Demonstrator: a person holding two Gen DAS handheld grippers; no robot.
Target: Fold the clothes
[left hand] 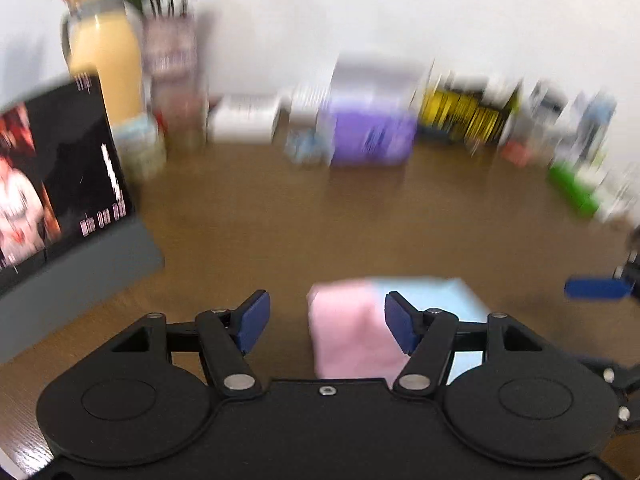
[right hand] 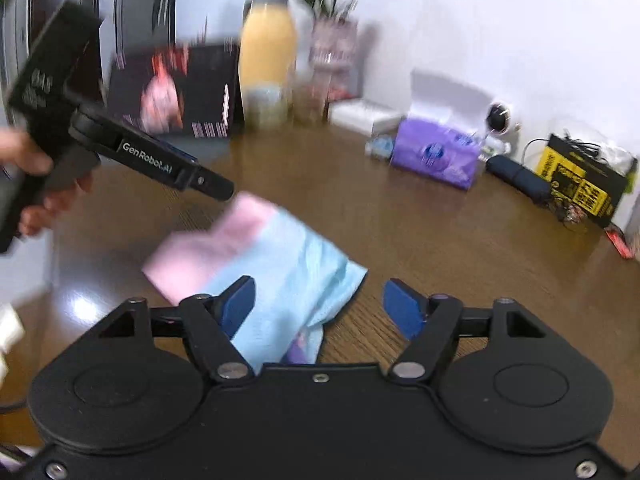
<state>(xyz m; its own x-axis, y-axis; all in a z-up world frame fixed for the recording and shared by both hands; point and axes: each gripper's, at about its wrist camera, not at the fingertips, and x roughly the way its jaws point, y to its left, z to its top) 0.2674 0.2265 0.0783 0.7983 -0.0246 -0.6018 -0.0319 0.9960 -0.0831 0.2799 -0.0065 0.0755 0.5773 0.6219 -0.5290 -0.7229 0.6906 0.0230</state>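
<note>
Presently both grippers stand open with nothing between their blue pads. The left gripper (left hand: 327, 322) hangs above the near end of the folded cloth (left hand: 352, 336); its right pad (left hand: 402, 322) overlaps the cloth in the left wrist view, but contact cannot be judged through the blur. The right gripper (right hand: 319, 306) hangs over the cloth's pale blue end, its left pad (right hand: 238, 304) in front of the fabric and its right pad over bare table (right hand: 420, 232).

The cloth lies flat on the brown wooden table, folded into an oblong, one half pink, one half pale blue. Seen from the right wrist, its long axis runs diagonally, pink end toward the upper left, blue end toward the lower right.

A hand (right hand: 36, 184) grips the left gripper's handle at the left edge. Along the wall stand a yellow bottle (right hand: 266, 64), a purple tissue pack (right hand: 438, 156) and a yellow-and-black box (right hand: 580, 184).
</note>
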